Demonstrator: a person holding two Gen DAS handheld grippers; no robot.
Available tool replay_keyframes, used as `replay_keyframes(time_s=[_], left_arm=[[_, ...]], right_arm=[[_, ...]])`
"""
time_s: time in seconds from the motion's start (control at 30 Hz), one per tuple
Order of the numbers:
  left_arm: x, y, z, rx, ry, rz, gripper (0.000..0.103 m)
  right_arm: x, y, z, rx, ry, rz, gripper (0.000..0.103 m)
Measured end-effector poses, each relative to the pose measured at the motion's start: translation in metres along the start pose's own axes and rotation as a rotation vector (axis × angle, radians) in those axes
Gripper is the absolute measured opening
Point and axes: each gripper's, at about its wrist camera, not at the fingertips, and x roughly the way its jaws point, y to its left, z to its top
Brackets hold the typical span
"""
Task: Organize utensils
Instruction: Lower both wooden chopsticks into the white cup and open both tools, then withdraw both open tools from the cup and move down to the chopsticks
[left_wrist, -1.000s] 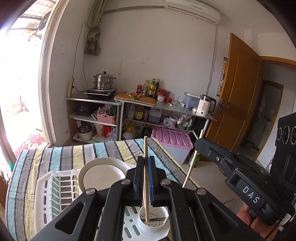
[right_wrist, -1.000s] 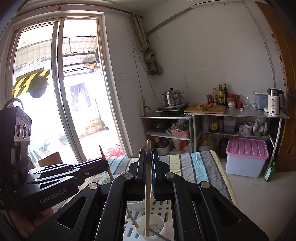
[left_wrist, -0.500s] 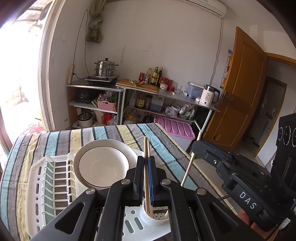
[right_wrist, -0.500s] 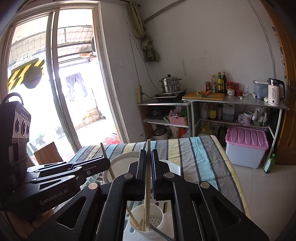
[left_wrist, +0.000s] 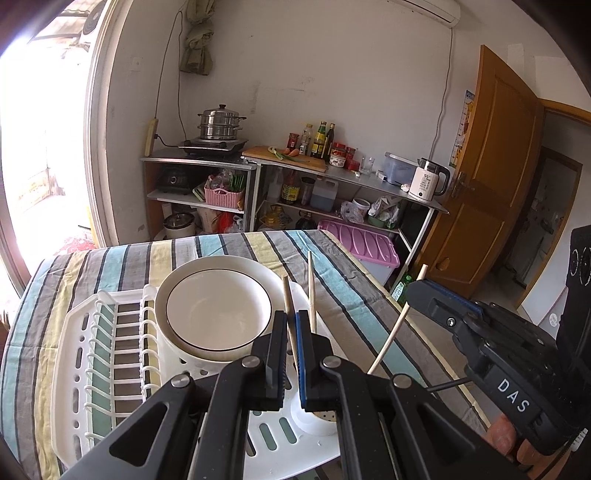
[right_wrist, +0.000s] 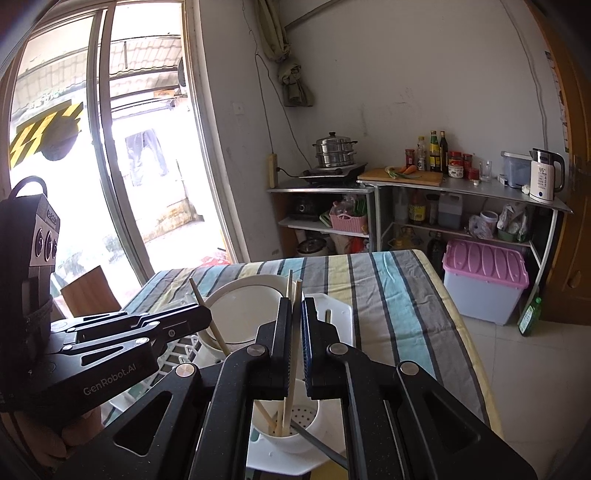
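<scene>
In the left wrist view my left gripper (left_wrist: 291, 318) is shut on a wooden chopstick (left_wrist: 287, 295) that slants down toward the white utensil cup (left_wrist: 317, 419) in the corner of the dish rack (left_wrist: 74, 369). A second chopstick (left_wrist: 311, 288) stands in the cup just right of it. My right gripper (left_wrist: 415, 292) comes in from the right, gripping its own chopstick (left_wrist: 393, 332). In the right wrist view my right gripper (right_wrist: 296, 307) is shut on a chopstick (right_wrist: 296, 295) whose lower end sits inside the utensil cup (right_wrist: 295, 441). The left gripper (right_wrist: 205, 315) holds its chopstick (right_wrist: 214, 328) beside it.
A white bowl (left_wrist: 218, 306) rests in the rack on the striped tablecloth (left_wrist: 332, 266). A dark metal handle (right_wrist: 317, 445) leans out of the cup. Kitchen shelves (left_wrist: 295, 173), a pink-lidded bin (left_wrist: 362, 247) and a wooden door (left_wrist: 491, 177) lie beyond the table's far edge.
Both grippers have sunk toward the rack with their chopsticks. The chopstick ends now reach into the cup, and more of the rack and bowl shows.
</scene>
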Motion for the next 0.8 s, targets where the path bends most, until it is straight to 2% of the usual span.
replay_keyframes(time_s=[0.43, 0.8], left_arm=[[-0.040, -0.001, -0.025, 0.024, -0.034, 0.038, 0.005], [-0.114, -0.007, -0.094, 0.005, -0.095, 0.081, 0.006]], right_arm=[[-0.029, 0.001, -0.011, -0.011, -0.021, 0.013, 0.012], [-0.088, 0.008, -0.056, -0.035, -0.026, 0.042, 0.015]])
